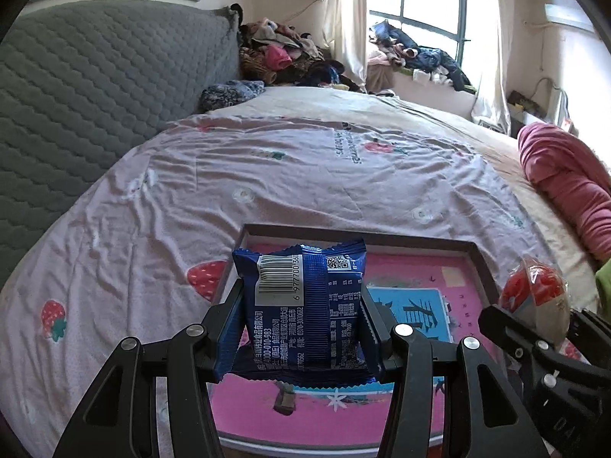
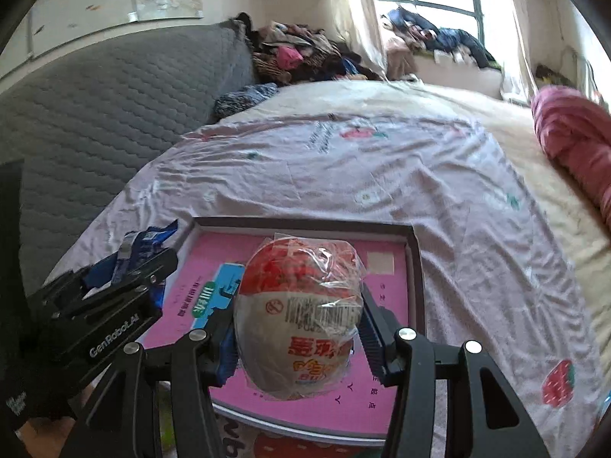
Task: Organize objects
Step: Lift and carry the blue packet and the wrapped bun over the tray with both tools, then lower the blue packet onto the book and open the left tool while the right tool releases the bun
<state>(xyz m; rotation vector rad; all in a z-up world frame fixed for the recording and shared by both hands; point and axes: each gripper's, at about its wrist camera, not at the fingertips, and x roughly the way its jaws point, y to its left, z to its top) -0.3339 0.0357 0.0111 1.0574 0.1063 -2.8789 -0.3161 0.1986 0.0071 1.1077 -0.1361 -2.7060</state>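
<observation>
My left gripper (image 1: pixel 301 320) is shut on a blue foil snack packet (image 1: pixel 305 305) with a barcode, held upright over a shallow box (image 1: pixel 482 263) with a pink printed floor. My right gripper (image 2: pixel 298 324) is shut on an egg-shaped red and white toy in clear wrap (image 2: pixel 299 316), hanging over the same box (image 2: pixel 416 267). In the left wrist view the wrapped egg (image 1: pixel 534 290) and the right gripper (image 1: pixel 534 328) show at the right edge. The right wrist view catches the left gripper (image 2: pixel 126 278) with the blue packet (image 2: pixel 147 240) at the left.
The box lies on a bed sheet (image 1: pixel 305 175) printed with strawberries. A grey quilted headboard (image 1: pixel 95 87) rises at the left. Piled clothes (image 1: pixel 282 53) sit at the far end under a window. A pink rolled blanket (image 1: pixel 565 175) lies at the right.
</observation>
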